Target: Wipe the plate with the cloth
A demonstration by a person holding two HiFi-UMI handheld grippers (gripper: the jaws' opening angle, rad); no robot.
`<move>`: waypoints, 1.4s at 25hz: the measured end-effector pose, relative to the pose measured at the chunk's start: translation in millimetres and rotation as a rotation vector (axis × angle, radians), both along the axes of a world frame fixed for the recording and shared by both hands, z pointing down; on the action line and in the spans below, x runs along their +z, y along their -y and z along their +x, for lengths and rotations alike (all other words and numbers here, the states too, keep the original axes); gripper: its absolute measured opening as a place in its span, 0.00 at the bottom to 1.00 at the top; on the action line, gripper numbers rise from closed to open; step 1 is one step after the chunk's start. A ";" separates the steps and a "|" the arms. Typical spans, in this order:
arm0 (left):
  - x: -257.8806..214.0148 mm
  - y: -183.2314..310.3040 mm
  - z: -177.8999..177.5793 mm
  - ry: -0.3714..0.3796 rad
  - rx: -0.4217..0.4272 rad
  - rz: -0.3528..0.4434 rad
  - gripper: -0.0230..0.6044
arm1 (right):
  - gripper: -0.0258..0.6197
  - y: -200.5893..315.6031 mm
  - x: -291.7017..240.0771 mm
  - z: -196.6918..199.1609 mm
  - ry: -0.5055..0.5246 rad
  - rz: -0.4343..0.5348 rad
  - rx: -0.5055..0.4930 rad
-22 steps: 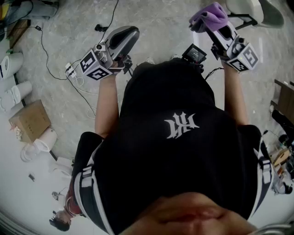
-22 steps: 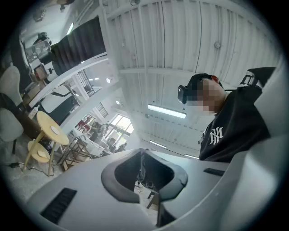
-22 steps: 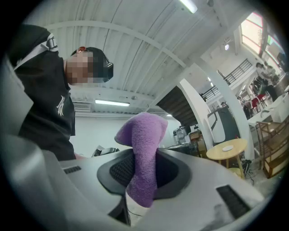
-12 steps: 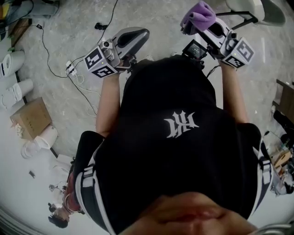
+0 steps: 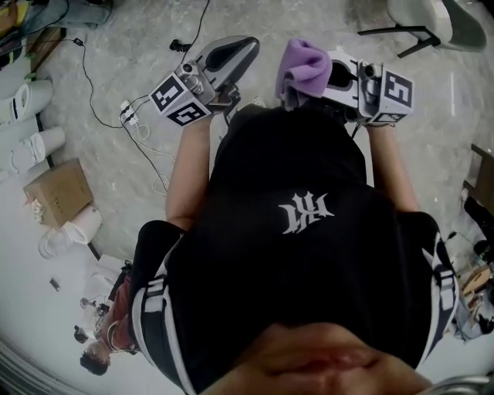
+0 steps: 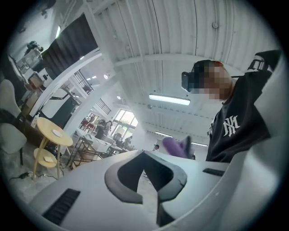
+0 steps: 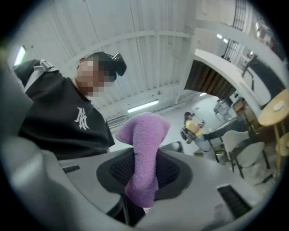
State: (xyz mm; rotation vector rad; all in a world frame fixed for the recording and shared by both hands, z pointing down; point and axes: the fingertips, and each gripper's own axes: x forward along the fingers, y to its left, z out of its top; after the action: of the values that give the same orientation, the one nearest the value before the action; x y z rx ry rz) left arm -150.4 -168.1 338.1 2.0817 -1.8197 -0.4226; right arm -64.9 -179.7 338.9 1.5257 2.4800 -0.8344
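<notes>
A purple cloth (image 5: 306,65) is pinched in my right gripper (image 5: 299,80), which is shut on it and points left, in front of the person's chest. In the right gripper view the cloth (image 7: 145,144) stands up between the dark pads and its bunched end sticks out past the tips of the right gripper (image 7: 143,173). My left gripper (image 5: 229,55) is raised at the upper left, shut with nothing in it. In the left gripper view the left gripper (image 6: 144,153) has its tips touching, and the cloth (image 6: 174,146) shows beyond them. No plate is in view.
The person's black shirt (image 5: 301,231) fills the middle of the head view. On the grey floor lie cables and a power strip (image 5: 127,116), a cardboard box (image 5: 54,193) and white rolls (image 5: 31,146). A chair (image 5: 432,19) stands at the upper right. A yellow round table (image 6: 54,133) stands off to the side.
My right gripper has swung left and turned toward the left gripper, carrying the cloth. My left gripper has moved slightly right and up. The two are now closer together.
</notes>
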 end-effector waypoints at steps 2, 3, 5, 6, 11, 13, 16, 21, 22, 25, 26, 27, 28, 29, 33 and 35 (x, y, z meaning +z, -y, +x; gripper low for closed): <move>-0.2 10.0 -7.4 0.030 -0.016 -0.004 0.05 | 0.22 -25.5 -8.2 6.1 0.083 0.045 -0.047; -0.3 12.8 -9.1 0.049 -0.025 -0.008 0.05 | 0.22 -29.0 -2.4 5.4 0.088 0.080 -0.031; 0.6 12.7 -9.6 0.084 -0.044 -0.022 0.05 | 0.22 -15.1 16.7 0.3 0.034 0.107 0.036; 2.3 9.9 -8.7 0.094 -0.052 -0.034 0.05 | 0.22 -0.9 25.9 -1.8 -0.003 0.096 0.076; 22.7 -10.3 -20.8 0.169 -0.092 -0.137 0.05 | 0.21 64.0 57.0 -22.6 -0.079 0.100 0.261; 34.8 -15.7 -29.3 0.202 -0.107 -0.187 0.05 | 0.21 81.9 59.6 -32.1 -0.075 0.115 0.328; 52.1 -21.6 -36.3 0.235 -0.134 -0.254 0.05 | 0.21 103.2 60.8 -30.8 -0.042 0.119 0.401; 50.4 -18.7 -50.9 0.188 -0.207 -0.294 0.05 | 0.21 137.1 68.7 -32.7 -0.084 0.218 0.520; 48.2 -17.1 -56.2 0.189 -0.214 -0.302 0.05 | 0.21 144.9 68.7 -37.1 -0.100 0.233 0.552; 47.9 -18.3 -75.5 0.209 -0.242 -0.320 0.05 | 0.21 160.9 74.5 -49.3 -0.139 0.282 0.656; 49.9 -20.1 -81.3 0.222 -0.257 -0.324 0.05 | 0.21 163.8 80.2 -50.6 -0.158 0.308 0.689; 52.5 -22.1 -86.4 0.237 -0.274 -0.330 0.05 | 0.21 166.0 87.2 -50.5 -0.184 0.338 0.718; 56.0 -23.8 -91.0 0.251 -0.289 -0.337 0.05 | 0.21 167.9 94.4 -49.7 -0.214 0.362 0.742; 60.3 -24.9 -95.1 0.261 -0.298 -0.344 0.05 | 0.21 169.4 100.5 -48.8 -0.243 0.376 0.759; 79.8 -20.8 -105.2 0.242 -0.281 -0.340 0.05 | 0.21 170.2 110.2 -49.0 -0.293 0.374 0.775; 85.6 -15.3 -105.6 0.224 -0.258 -0.322 0.05 | 0.21 169.2 110.7 -49.0 -0.299 0.396 0.777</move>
State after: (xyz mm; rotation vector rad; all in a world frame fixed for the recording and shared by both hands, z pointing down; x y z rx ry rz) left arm -256.1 -152.8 423.7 1.7403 -2.1310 0.0472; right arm -113.9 -348.9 449.6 0.3765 3.2071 -0.4628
